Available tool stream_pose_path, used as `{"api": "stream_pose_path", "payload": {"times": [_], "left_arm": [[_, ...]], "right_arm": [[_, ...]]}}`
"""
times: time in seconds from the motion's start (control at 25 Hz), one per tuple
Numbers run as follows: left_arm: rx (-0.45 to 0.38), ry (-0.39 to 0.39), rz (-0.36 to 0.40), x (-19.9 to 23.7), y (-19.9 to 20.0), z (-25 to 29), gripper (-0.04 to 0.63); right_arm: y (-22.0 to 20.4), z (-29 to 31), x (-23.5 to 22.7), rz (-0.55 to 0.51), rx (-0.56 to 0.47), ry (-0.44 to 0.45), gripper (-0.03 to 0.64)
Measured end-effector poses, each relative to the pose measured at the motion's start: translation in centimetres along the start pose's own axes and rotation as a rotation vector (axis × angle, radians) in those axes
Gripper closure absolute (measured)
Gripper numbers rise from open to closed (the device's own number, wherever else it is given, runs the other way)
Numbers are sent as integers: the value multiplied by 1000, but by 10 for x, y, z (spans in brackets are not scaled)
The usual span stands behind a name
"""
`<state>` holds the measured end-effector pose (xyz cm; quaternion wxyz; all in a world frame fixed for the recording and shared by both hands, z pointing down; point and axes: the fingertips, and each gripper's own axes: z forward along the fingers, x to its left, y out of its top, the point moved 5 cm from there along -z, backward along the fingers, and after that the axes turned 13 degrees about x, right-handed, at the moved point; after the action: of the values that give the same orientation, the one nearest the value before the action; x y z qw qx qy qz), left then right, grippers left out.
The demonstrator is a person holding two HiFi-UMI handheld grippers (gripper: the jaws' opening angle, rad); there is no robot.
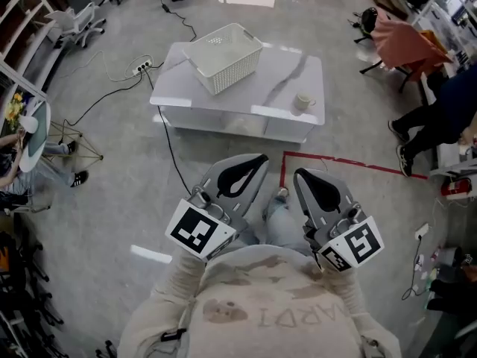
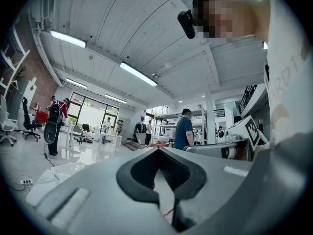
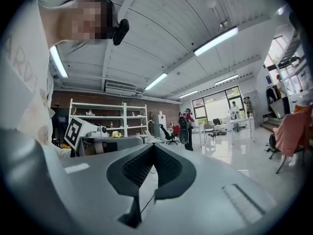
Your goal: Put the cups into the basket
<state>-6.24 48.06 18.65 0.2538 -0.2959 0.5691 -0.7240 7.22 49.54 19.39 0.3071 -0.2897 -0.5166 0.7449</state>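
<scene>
Head view shows a small cream cup [image 1: 302,102] standing near the right end of a white low table [image 1: 287,69], well apart from the white perforated plastic basket [image 1: 232,70] at the table's left end. The left gripper [image 1: 250,166] and right gripper [image 1: 304,179], held by the person's chest, are both clenched on nothing.

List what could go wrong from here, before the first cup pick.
1. A black cable crosses the floor between the person and the table; stepping in could snag it.
2. The cup stands near the table's right front edge, away from the basket; a clumsy approach might push it off.
3. The left gripper and right gripper are both shut and empty; reaching without opening would bump the cup.
</scene>
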Motion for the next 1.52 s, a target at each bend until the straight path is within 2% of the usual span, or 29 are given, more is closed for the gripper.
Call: {"api": "stream_pose_path", "payload": {"times": [0.24, 0.56, 0.96, 1.12, 1.28, 1.52], "left_arm": [[5, 29, -3, 34, 10, 58, 595], [-9, 52, -3, 88, 43, 160, 595], [-21, 103, -9, 141, 73, 285, 595], [-7, 109, 5, 157, 80, 314, 595], [23, 81, -4, 176, 76, 330, 595], [54, -24, -2, 217, 69, 359, 595]], "right_arm": [[4, 25, -72, 32, -7, 23, 592], [34, 70, -191, 35, -37, 69, 592], [49, 93, -345, 59, 4, 49, 592], [45, 107, -390, 98, 17, 14, 592], [27, 127, -414, 170, 60, -37, 591], [-7, 161, -437, 268, 158, -169, 591]]}}
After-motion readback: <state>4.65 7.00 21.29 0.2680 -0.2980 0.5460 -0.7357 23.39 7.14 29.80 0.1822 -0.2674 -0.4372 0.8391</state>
